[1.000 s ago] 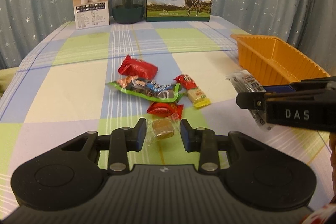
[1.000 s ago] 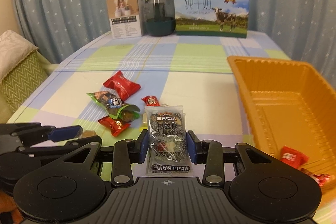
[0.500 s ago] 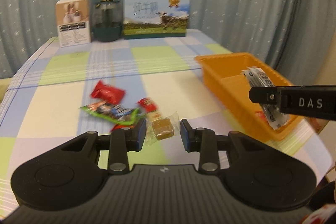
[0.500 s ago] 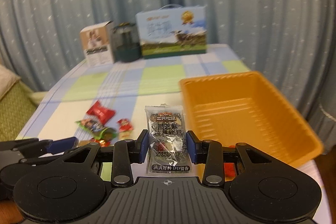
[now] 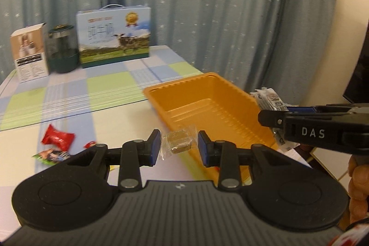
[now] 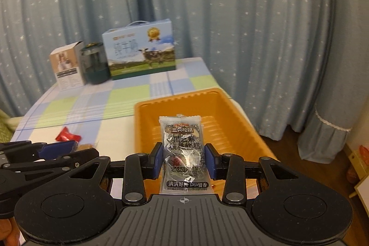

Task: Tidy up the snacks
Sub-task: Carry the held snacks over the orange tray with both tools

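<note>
My left gripper [image 5: 179, 146] is shut on a small brown candy in a clear wrapper [image 5: 178, 144], held in the air over the near left edge of the orange tray [image 5: 208, 101]. My right gripper [image 6: 183, 161] is shut on a clear packet of dark sesame cake [image 6: 182, 151], held above the tray [image 6: 147, 112]. The right gripper also shows at the right of the left wrist view [image 5: 272, 118] with its packet [image 5: 269, 99]. The left gripper shows at the lower left of the right wrist view [image 6: 69, 149]. A red snack [image 5: 57, 138] and a green-edged packet [image 5: 52, 155] lie on the checked tablecloth.
At the table's far end stand a milk carton box [image 5: 114, 35], a dark green jar [image 5: 61, 52] and a small white-and-brown box [image 5: 28, 51]. Star-patterned curtains hang behind. The table's right edge lies just past the tray, with floor beyond it [image 6: 334, 153].
Both grippers have risen and swung right, from over the snack pile to above the orange tray. Each keeps its hold on its snack.
</note>
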Action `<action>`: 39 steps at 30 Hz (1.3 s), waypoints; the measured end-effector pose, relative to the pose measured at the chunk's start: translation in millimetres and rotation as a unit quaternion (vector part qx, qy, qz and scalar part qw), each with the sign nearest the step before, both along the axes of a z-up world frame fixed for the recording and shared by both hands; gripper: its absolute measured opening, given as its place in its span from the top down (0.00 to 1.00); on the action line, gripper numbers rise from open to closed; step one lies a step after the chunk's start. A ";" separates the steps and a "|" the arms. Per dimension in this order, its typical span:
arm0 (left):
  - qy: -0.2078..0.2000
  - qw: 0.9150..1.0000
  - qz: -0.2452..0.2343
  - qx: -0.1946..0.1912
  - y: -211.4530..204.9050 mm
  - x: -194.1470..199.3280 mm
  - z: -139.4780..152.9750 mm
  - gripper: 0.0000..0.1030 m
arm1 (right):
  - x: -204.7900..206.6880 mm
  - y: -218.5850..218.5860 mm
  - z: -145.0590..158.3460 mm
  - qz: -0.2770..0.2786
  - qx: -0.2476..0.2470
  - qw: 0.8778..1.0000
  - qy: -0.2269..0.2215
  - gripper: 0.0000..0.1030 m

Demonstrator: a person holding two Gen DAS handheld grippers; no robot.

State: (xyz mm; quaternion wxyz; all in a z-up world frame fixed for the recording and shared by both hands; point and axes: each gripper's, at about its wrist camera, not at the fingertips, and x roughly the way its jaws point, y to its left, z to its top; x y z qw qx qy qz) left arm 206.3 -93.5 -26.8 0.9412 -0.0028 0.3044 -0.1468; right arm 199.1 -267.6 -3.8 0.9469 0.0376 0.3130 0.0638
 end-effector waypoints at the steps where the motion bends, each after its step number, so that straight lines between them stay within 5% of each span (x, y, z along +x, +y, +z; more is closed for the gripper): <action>1: 0.001 1.000 -0.004 0.000 -3.4 1.6 -0.3 0.70 | 0.8 -3.7 -0.3 -0.003 0.001 1.000 0.001 0.63; 31: 0.024 0.998 -0.064 -0.006 -49.7 72.7 -16.3 0.68 | 41.4 -46.7 -10.7 -0.043 0.005 0.999 0.016 0.63; 34: 0.025 0.997 -0.070 -0.003 -52.2 81.1 -19.4 0.62 | 44.9 -49.8 -12.5 -0.047 0.009 0.999 0.018 0.63; 36: 0.021 0.997 -0.068 0.005 -52.2 84.6 -20.9 0.48 | 45.4 -51.7 -13.0 -0.049 0.012 0.999 0.020 0.63; 39: 0.019 0.998 -0.053 0.010 -45.2 85.0 -22.0 0.47 | 44.8 -52.8 -13.1 -0.048 0.012 0.999 0.020 0.63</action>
